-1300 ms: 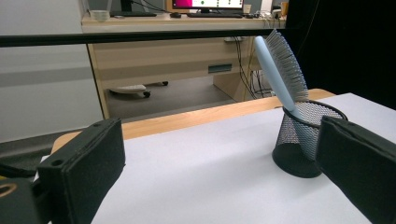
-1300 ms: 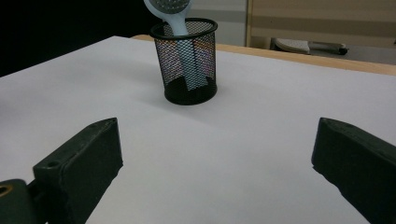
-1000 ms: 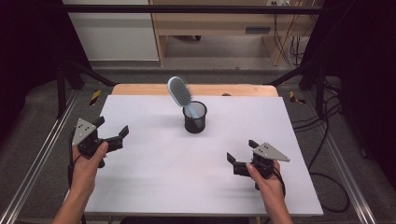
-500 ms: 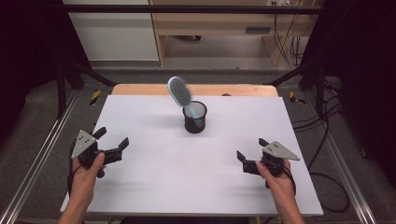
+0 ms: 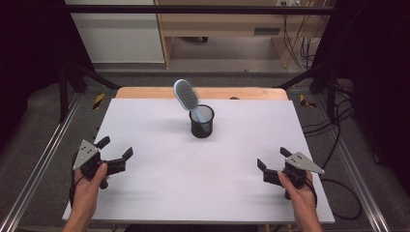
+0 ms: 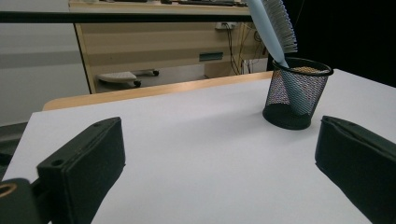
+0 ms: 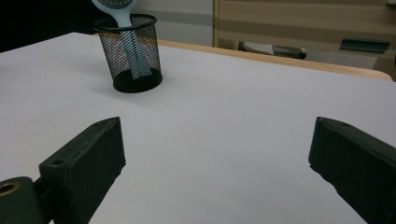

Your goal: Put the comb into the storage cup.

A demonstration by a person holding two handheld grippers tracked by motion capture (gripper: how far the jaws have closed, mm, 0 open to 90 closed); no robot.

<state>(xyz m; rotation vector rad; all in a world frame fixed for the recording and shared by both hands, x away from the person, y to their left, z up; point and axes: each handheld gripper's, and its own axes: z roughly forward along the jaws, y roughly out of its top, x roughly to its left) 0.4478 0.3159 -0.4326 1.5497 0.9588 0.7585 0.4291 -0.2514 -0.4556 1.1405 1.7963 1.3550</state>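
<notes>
Retreating toward near table edge | both hand-held grippers, left (image 5: 115, 153) and right (image 5: 271, 158), spread, empty

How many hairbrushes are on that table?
1. The light blue hairbrush stands handle-down, tilted, in the black mesh cup near the table's far middle. No others visible.

One hairbrush (image 5: 186, 95), one black mesh cup (image 5: 201, 122), two grippers, left (image 5: 116, 153) and right (image 5: 270, 163), one white table (image 5: 193, 169)

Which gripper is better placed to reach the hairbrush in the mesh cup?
Marginally the left gripper: both are open and far off, but the hairbrush leans toward its side of the mesh cup.
</notes>
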